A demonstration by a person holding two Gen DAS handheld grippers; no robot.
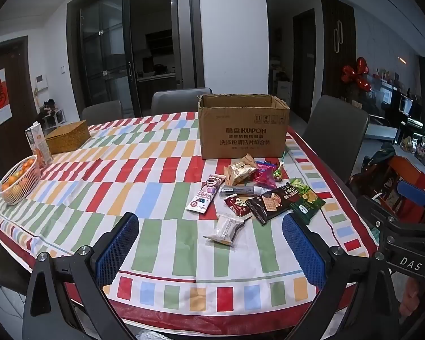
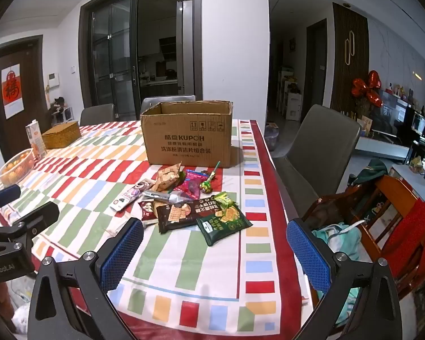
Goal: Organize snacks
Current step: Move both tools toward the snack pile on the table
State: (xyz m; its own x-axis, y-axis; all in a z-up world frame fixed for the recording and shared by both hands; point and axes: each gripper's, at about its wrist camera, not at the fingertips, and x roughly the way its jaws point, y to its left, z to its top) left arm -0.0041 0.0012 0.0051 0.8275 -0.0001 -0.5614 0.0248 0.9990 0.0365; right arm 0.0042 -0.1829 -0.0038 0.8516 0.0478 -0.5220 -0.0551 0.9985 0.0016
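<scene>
at the far left of the worktop [image 1: 161,240], covered in a striped, multicoloured cloth, a white plastic basket of oranges [image 1: 19,180] stands just beside an upright drink carton [image 1: 38,146], with a woven straw box [image 1: 67,136] behind them. the left gripper [image 1: 209,250] hovers over the near edge, its blue-padded fingers [image 1: 117,248] spread wide and holding nothing. between them, farther in, a small clear-wrapped white and dark snack [image 1: 225,230] lies alone on the cloth. just beyond it the other snacks lie in a loose heap: a pink and purple pouch [image 1: 204,193] on the left side, a beige crinkled packet [image 1: 240,172], a magenta packet [image 1: 265,175], a small dark red packet [image 1: 238,204], a long dark brown cracker bag [image 1: 270,202] and a dark green chip bag [image 1: 306,201] at the right end, overlapping the brown one. a green-wrapped lollipop [image 2: 206,184] rests by the magenta packet. behind the heap stands an open brown cardboard box [image 1: 242,129] with printed lettering, apart from the snacks. the right gripper [image 2: 214,250] hangs over the near right part of the worktop, fingers [image 2: 308,250] also spread and empty, the green bag just ahead.
</scene>
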